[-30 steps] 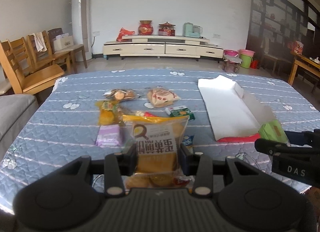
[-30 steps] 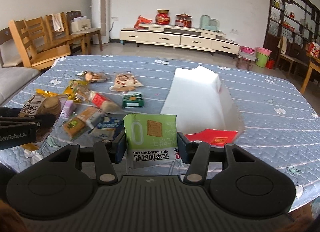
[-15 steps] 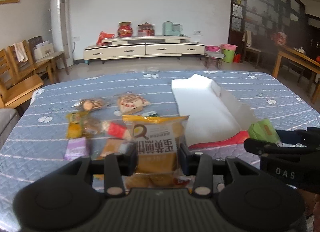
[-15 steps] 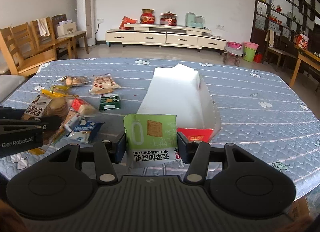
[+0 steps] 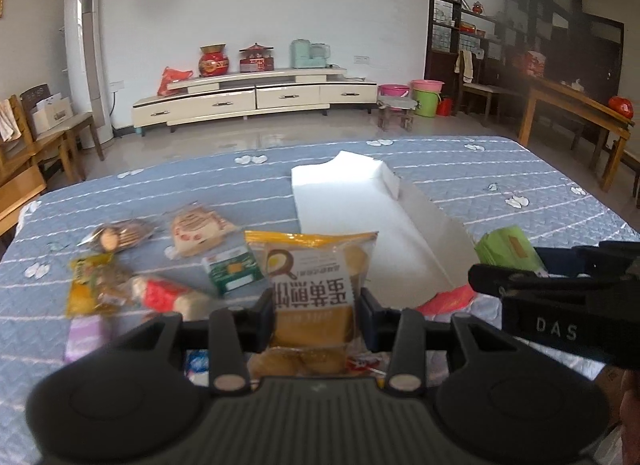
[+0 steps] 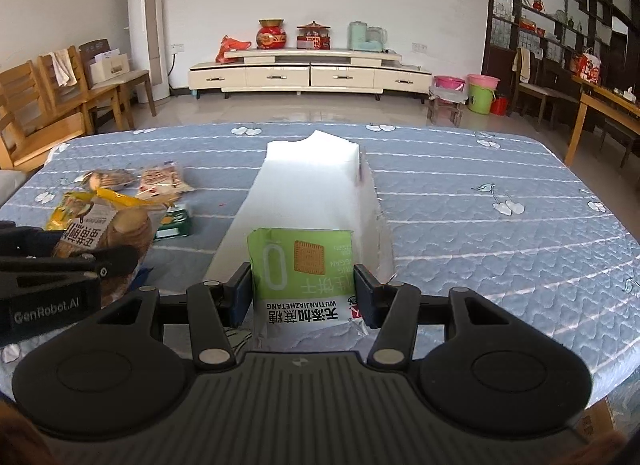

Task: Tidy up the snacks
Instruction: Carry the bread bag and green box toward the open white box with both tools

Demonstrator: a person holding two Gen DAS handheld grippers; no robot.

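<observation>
My left gripper [image 5: 316, 315] is shut on a yellow cake packet [image 5: 314, 285] and holds it above the table's near edge. My right gripper [image 6: 303, 297] is shut on a green biscuit packet [image 6: 302, 273], held just in front of the open white box [image 6: 312, 193]. The box also shows in the left wrist view [image 5: 360, 217], right of the cake packet. In the left wrist view the right gripper [image 5: 560, 301] is at the right with the green packet [image 5: 508, 251]. In the right wrist view the left gripper [image 6: 60, 277] is at the left with the cake packet [image 6: 108, 229].
Several loose snacks lie on the blue quilted table [image 5: 500, 185], left of the box: a green packet [image 5: 234, 271], a red-and-white packet [image 5: 168, 295], a bread packet [image 5: 196, 229], a biscuit bag [image 5: 118, 233], a purple packet [image 5: 86, 337]. Wooden chairs [image 6: 48, 105] stand at the left.
Both grippers have swung to the right with their packets. The white box now sits nearer the middle of both views and the loose snacks have slid to the left.
</observation>
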